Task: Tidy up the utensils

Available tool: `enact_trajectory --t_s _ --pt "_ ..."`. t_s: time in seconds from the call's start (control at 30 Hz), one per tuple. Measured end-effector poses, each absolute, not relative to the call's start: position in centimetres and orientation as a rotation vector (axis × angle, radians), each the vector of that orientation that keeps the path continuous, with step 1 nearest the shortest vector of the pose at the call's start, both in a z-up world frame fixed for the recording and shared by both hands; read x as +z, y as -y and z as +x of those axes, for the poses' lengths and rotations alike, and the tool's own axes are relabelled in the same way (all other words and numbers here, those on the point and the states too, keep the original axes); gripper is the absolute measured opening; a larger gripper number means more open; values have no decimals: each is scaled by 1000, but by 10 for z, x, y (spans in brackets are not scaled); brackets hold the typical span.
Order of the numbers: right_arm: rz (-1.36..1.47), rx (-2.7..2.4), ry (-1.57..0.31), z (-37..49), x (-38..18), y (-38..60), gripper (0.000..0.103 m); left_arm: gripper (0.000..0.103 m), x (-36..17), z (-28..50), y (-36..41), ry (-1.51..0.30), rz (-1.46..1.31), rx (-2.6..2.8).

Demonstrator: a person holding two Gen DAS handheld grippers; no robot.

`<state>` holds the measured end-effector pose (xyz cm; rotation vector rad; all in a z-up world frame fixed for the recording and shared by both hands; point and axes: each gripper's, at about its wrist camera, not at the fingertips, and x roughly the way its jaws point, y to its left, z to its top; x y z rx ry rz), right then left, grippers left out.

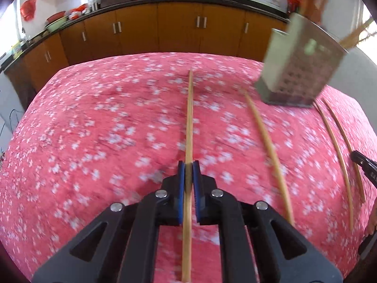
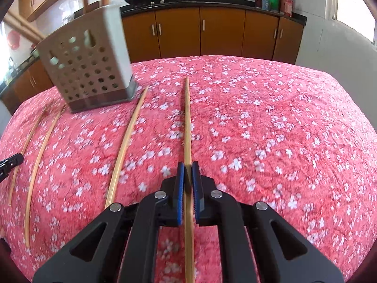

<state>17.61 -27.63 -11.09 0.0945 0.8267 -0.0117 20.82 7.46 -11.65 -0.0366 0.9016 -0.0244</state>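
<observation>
The left gripper (image 1: 188,165) points forward, level with the camera axis. Its two blue-padded fingers (image 1: 181,184) stand nearly together, with only a narrow gap between the pads. The black linkage arms spread symmetrically below the fingers.

The right gripper (image 2: 188,165) takes the same pose: fingers forward, blue pads (image 2: 196,184) nearly closed, linkage arms spread evenly to either side.

In the left wrist view, the tip of the right gripper shows as a dark shape at the right edge. In the right wrist view, the tip of the left gripper shows at the left edge. The two grippers are held side by side, well apart.
</observation>
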Motion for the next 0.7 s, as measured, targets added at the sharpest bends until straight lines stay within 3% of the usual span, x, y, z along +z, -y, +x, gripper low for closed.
enact_trajectory --t_s 0.7 --pt "103 -10 -828 178 -111 278 8 11 -118 208 -83 -880 -69 -35"
